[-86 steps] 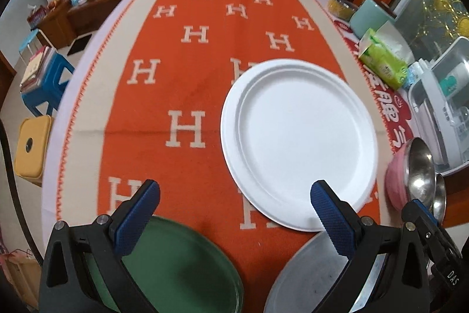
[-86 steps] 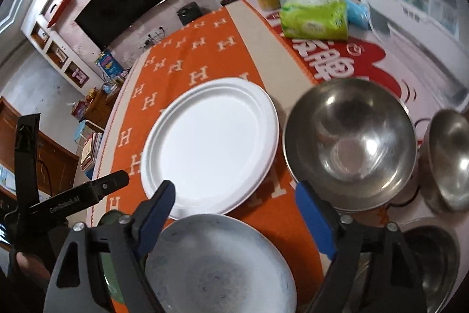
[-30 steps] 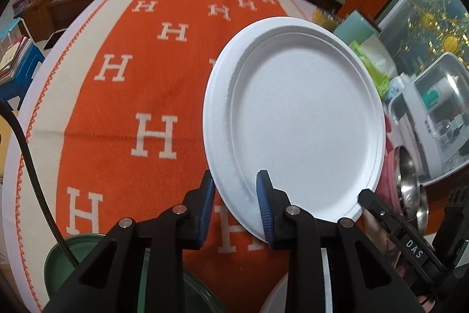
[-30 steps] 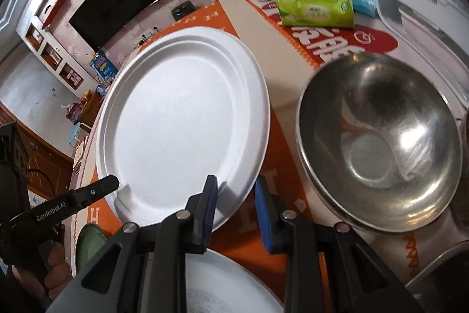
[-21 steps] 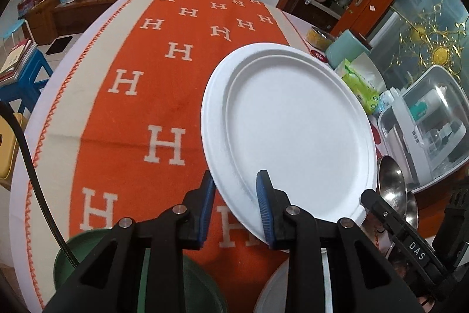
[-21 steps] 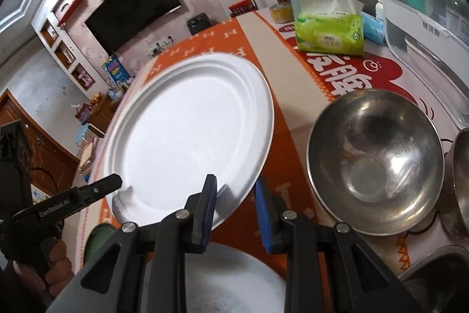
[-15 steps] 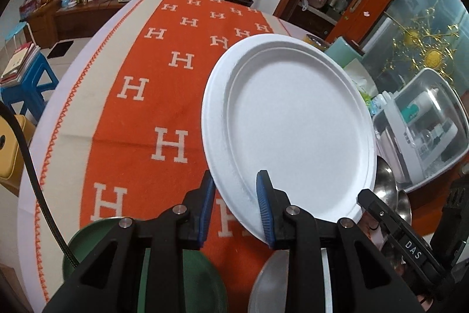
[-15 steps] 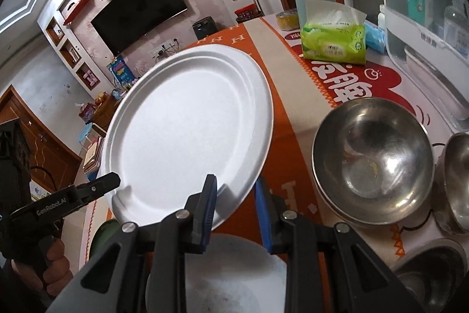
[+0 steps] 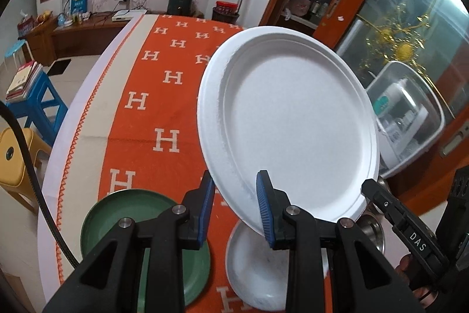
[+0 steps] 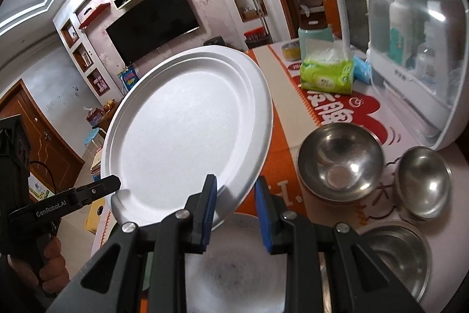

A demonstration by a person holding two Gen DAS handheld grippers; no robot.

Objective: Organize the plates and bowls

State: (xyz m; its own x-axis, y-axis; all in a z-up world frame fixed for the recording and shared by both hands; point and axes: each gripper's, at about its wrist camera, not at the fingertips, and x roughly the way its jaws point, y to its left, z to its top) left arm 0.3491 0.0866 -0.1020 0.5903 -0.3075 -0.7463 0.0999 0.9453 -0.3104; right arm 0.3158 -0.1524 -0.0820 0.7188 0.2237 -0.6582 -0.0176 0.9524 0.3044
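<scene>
Left wrist view: I find the white plate (image 9: pixel 293 125) raised clear of the orange cloth (image 9: pixel 176 113), tilted with its far rim high. It is round and matte, with a faintly grainy surface like moulded pulp or foam, a broad flat well and a stepped, ridged rim. My left gripper (image 9: pixel 234 204) is clamped on its near rim, the ribbed blue pads (image 9: pixel 265 210) pressing from either side. My right gripper (image 10: pixel 234 203) is closed on the same rim further round the plate, seen in the right wrist view with the plate (image 10: pixel 187 134) filling the centre.

Below the white plate's near rim lies a pale grey plate (image 9: pixel 258 263), smooth and glossy with faint specks. Left of that plate sits a dark green plate (image 9: pixel 117 213), shallow and round with a slight sheen.

Right of the white plate, in the right wrist view, stand three steel bowls, polished and mirror-bright: a larger deep one (image 10: pixel 340 163), a smaller one (image 10: pixel 422 181) beside it, and a third (image 10: pixel 395 254) nearer the camera. Beyond them are a green tissue pack (image 10: pixel 325 75) and a white cabinet with a clear domed lid (image 10: pixel 416 49).

The cloth is woven, patterned with cream H letters and a cream border.
</scene>
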